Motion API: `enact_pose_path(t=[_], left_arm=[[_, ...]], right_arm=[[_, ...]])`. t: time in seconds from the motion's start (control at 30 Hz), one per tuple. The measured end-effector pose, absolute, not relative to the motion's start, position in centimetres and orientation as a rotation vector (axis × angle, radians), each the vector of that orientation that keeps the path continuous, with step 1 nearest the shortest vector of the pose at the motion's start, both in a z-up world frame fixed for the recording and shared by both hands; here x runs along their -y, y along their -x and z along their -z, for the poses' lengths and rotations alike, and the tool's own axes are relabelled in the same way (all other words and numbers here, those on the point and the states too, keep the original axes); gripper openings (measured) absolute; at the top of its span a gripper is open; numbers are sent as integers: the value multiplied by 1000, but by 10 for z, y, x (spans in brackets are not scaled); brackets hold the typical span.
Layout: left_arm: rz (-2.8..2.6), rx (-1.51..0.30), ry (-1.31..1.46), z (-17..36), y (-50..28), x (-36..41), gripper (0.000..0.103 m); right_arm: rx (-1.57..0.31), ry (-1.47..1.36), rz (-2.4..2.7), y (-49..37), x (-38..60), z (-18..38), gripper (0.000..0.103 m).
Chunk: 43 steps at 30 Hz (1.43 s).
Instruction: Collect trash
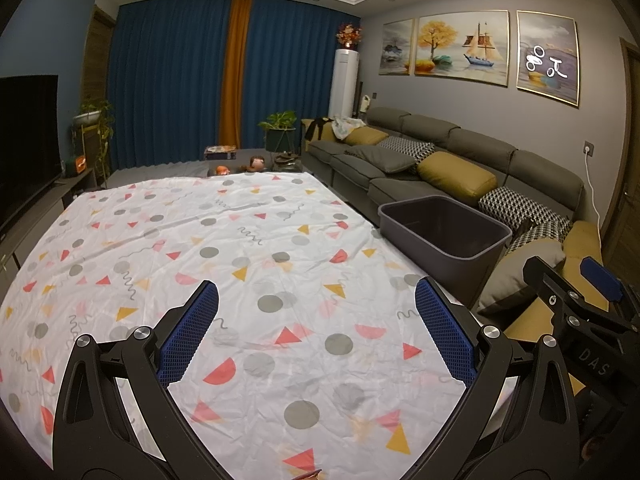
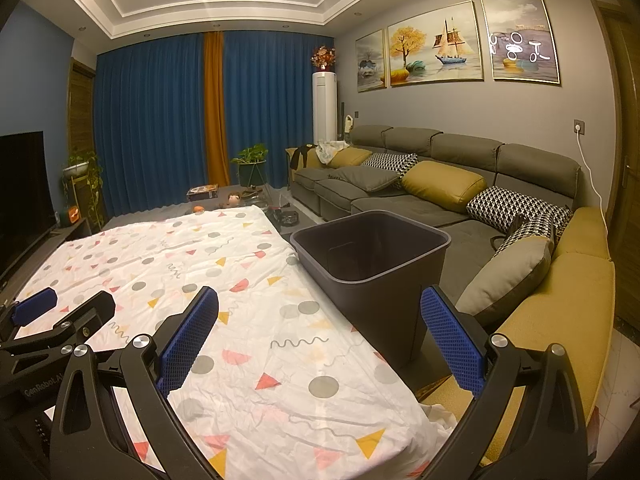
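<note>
A dark grey trash bin (image 1: 444, 232) stands at the right edge of the table, also seen in the right wrist view (image 2: 370, 258); its inside looks empty. The table wears a white cloth (image 1: 240, 248) with coloured shapes, also in the right wrist view (image 2: 240, 280). No trash shows on the cloth. My left gripper (image 1: 318, 332) is open and empty above the cloth. My right gripper (image 2: 320, 340) is open and empty over the table's right edge, just short of the bin. Each gripper shows in the other's view: the right one (image 1: 576, 300), the left one (image 2: 60, 316).
A grey and mustard sofa (image 2: 440, 200) with cushions runs along the right, close behind the bin. A TV (image 1: 24, 140) stands at the left. Plants (image 1: 280, 124), toys and a low table lie beyond the far table edge.
</note>
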<state>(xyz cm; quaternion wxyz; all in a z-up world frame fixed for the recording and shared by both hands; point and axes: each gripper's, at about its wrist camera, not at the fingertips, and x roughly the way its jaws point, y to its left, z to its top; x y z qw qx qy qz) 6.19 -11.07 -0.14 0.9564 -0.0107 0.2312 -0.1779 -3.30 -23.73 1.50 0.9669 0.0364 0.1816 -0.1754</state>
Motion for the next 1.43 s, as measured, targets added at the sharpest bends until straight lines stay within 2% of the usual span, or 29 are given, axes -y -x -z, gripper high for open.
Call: enact_pose_path(t=[0.27,0.5,0.87,1.2,1.43], left_arm=[[354,-462,14,0,-61,111,97],[338,-445,9,-1,-59,109,87],[339,-439,7,-1,-58,107,87],[329,-435,-5,-1,-57,107,95],[304,-424,-9,-2,-56,103,97]], right_arm=[[-370,-75,357,32,238,-15,98],[-373,-76,356,32,239,-15,98],[-369,-74,356,32,239,-14,98],[-368,-75,356,33,240,-14,98],[-368,-77,355,33,239,-13,98]])
